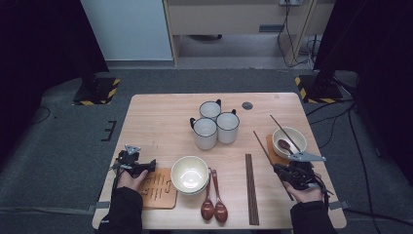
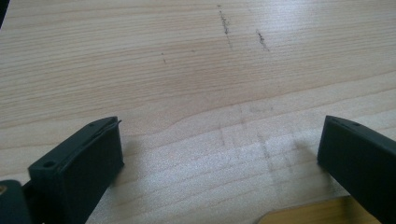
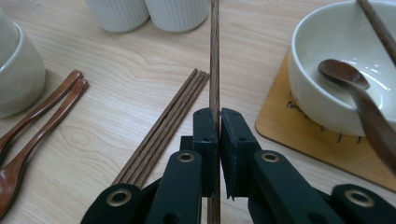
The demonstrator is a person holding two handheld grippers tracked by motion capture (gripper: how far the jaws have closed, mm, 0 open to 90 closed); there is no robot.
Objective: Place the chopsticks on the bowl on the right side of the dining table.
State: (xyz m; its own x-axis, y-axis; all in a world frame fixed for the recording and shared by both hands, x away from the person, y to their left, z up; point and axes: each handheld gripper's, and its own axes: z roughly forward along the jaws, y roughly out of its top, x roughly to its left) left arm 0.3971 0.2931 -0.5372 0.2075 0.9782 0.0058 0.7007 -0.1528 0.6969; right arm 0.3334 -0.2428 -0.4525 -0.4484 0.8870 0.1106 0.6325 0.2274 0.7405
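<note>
My right gripper (image 1: 288, 172) (image 3: 218, 117) is shut on a single dark wooden chopstick (image 1: 265, 147) (image 3: 215, 51), which runs from between the jaws toward the mugs. To its left several more chopsticks (image 1: 251, 187) (image 3: 163, 128) lie in a bundle on the table. To its right a white bowl (image 1: 296, 136) (image 3: 336, 88) sits on a wooden coaster (image 3: 285, 126) and holds a brown spoon (image 3: 357, 88) and another chopstick (image 1: 282, 126) (image 3: 376, 23). My left gripper (image 1: 138, 165) (image 2: 219, 135) is open over bare table, beside a second coaster (image 1: 157, 189) (image 2: 322, 215).
Three white mugs (image 1: 215, 124) (image 3: 149, 11) stand together mid-table. A second white bowl (image 1: 189, 173) (image 3: 16, 74) rests partly on the left coaster, with two brown spoons (image 1: 214, 197) (image 3: 32, 135) lying beside it. Faint pen marks (image 2: 226, 25) cross the wood ahead of the left gripper.
</note>
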